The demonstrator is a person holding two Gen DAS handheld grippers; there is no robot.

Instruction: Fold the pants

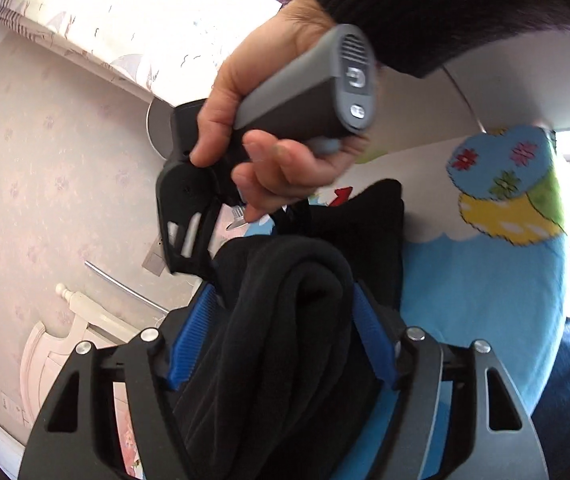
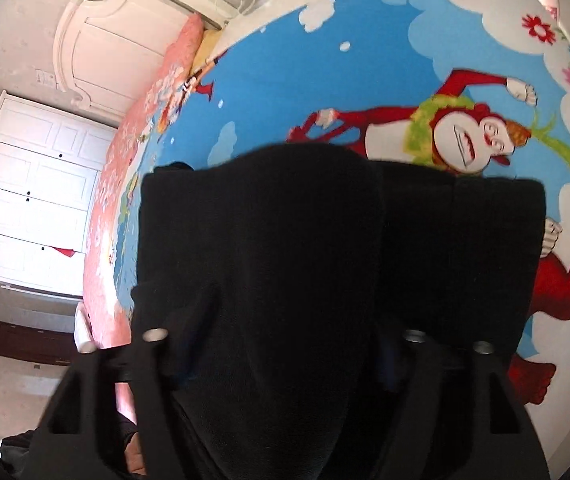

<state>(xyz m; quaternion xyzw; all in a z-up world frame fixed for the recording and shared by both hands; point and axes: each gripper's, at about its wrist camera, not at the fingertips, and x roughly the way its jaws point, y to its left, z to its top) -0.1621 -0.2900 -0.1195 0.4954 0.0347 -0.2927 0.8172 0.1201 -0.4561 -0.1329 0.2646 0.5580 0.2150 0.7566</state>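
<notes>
Both the left tongs (image 1: 285, 316) and right tongs (image 2: 285, 336) are clamped on the bunched black fleece pants (image 1: 297, 300), which fill centre frame, hiding much of the blue cartoon-print bed sheet (image 2: 285, 80) beyond.

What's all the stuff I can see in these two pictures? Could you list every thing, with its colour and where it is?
Pants: one, black, bunched between both tongs above the bed.
Bedsheet: one, blue with white clouds and a red cartoon figure, spread under the pants.
Pink quilt: one, pink floral, along the bed's far edge.
Headboard: one, white, at the bed's end.
Wardrobe: one, white panelled doors, against the wall.
Curtain: one, pale patterned, upper left in the left wrist view.
Left tongs: one, black with blue pads, shut on the pants.
Right tongs: one, black with grey handle, gripping the pants.
Right hand: one, in a black sleeve, holding the right tongs.
</notes>
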